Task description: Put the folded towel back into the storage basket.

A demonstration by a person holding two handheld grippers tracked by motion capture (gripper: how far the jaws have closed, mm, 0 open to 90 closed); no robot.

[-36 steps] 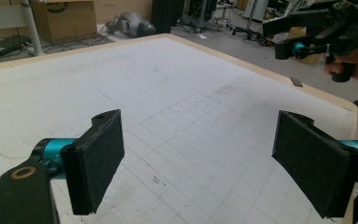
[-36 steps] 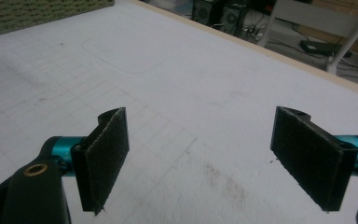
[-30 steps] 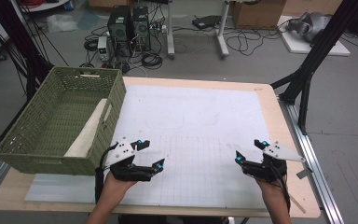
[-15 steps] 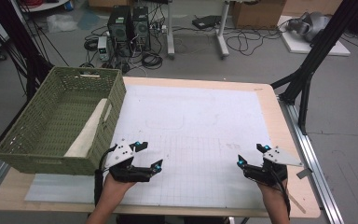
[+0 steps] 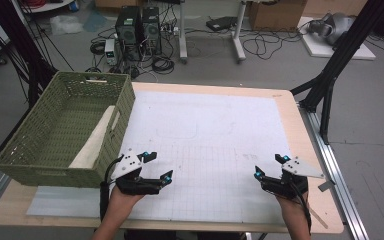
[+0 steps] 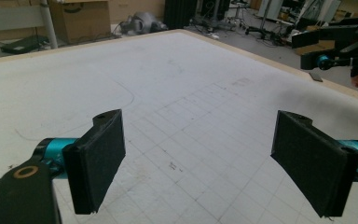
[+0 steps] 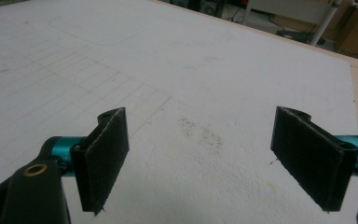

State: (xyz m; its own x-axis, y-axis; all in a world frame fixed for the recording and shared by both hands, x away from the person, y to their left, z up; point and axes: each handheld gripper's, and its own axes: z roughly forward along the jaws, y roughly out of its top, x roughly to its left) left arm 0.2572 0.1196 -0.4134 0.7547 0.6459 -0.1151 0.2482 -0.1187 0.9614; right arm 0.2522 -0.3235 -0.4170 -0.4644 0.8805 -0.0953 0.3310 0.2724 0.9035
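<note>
High view is showing the left gripper (image 5: 156,166) sitting low over the white gridded mat (image 5: 205,140) near the table's front edge, its jaws spread wide and gripping nothing. Just to its left, the green woven rectangular basket (image 5: 35,165) is resting on the wooden table (image 5: 310,150) with a pale flat board (image 5: 96,137) leaning inside against its right wall. The right gripper (image 5: 268,167) is hovering well apart over the mat's right front corner, jaws likewise gaping and empty. Left gripper view is showing its black pads (image 6: 100,161) standing far apart above the grid lines. Right gripper view is showing a faint dark smudge (image 7: 203,133) lying on the mat between its own pads (image 7: 105,156).
</note>
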